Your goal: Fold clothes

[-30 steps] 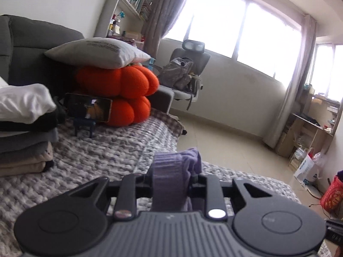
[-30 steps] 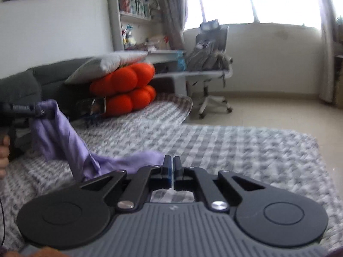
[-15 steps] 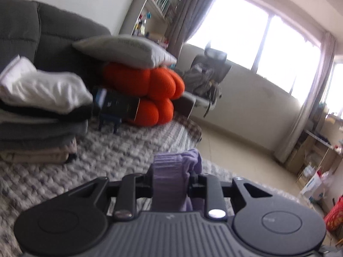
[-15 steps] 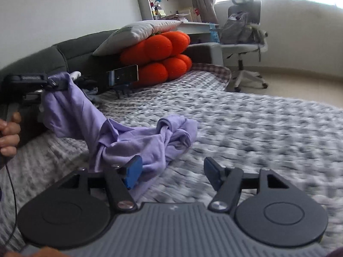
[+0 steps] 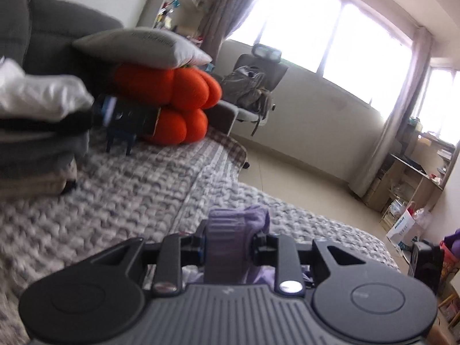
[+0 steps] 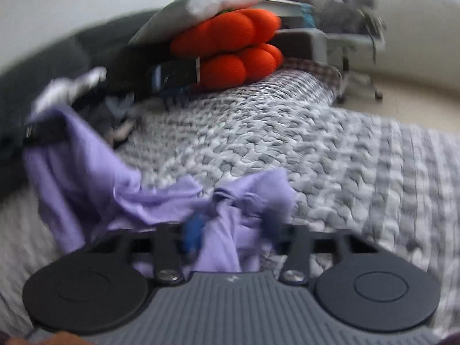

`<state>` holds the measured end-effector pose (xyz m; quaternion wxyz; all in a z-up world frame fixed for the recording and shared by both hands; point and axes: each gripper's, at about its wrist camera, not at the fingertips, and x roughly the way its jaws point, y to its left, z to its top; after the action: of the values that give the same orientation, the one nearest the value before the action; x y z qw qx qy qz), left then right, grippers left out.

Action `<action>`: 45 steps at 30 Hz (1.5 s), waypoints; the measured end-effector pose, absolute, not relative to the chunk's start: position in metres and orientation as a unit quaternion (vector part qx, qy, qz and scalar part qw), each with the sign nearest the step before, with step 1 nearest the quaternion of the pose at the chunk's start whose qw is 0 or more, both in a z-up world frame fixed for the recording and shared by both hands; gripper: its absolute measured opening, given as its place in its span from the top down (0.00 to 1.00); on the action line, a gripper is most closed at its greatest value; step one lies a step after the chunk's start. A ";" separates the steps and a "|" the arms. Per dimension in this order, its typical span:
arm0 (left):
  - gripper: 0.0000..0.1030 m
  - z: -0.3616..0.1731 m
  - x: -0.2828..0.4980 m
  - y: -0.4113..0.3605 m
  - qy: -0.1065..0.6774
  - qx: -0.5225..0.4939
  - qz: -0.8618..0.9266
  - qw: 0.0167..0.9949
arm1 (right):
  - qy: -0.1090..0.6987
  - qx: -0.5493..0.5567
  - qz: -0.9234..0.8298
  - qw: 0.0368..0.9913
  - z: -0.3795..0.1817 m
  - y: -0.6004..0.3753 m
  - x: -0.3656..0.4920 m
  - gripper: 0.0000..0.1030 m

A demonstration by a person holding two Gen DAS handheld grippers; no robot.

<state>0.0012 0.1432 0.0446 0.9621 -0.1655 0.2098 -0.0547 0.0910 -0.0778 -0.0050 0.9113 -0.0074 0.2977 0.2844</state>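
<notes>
A lilac shirt (image 6: 161, 201), thin, limp and light, is sprawled crumpled on the blanket (image 6: 316, 149). Its ribbed hem is clamped in the left gripper (image 5: 230, 244). The right gripper's (image 6: 230, 227) jaws have just been closing around a bunched fold; whether it is pinched cannot be told. A seam edge would likely be the better hold.

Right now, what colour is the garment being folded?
Lilac, a pale purple. The garment shows best in the right wrist view, spread over the grey blanket.

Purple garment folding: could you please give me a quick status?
Left claw shut on purple garment. Right claw just closing, garment between. Nothing in the way.
</notes>
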 end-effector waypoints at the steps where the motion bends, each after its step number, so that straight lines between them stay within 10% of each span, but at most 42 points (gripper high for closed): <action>1: 0.73 0.044 0.001 0.146 0.209 -0.169 -0.052 0.962 | 0.288 -0.024 0.280 0.915 -0.006 -0.074 0.087 0.76; 5: 0.73 0.049 -0.002 0.155 0.199 -0.175 -0.045 0.963 | 0.247 0.020 0.246 0.937 0.011 -0.105 0.082 0.98; 20: 0.73 0.055 0.007 0.122 0.202 -0.167 -0.131 0.956 | 0.015 0.108 0.039 0.993 0.115 -0.254 -0.009 0.90; 33: 0.55 0.017 0.022 0.099 0.284 -0.131 -0.129 0.941 | 0.211 0.086 0.041 0.973 0.022 -0.252 0.029 0.85; 37: 0.48 0.011 0.023 0.087 0.288 -0.127 -0.132 0.940 | 0.221 0.063 0.072 0.971 0.029 -0.237 0.022 0.41; 45: 0.46 0.007 0.023 0.068 0.287 -0.110 -0.146 0.940 | 0.258 -0.028 0.215 0.942 0.010 -0.179 0.010 0.40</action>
<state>0.0227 0.0681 0.0071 0.9403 -0.1101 0.2872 -0.1456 0.0104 -0.1786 0.0101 0.9415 -0.0276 0.2579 0.2151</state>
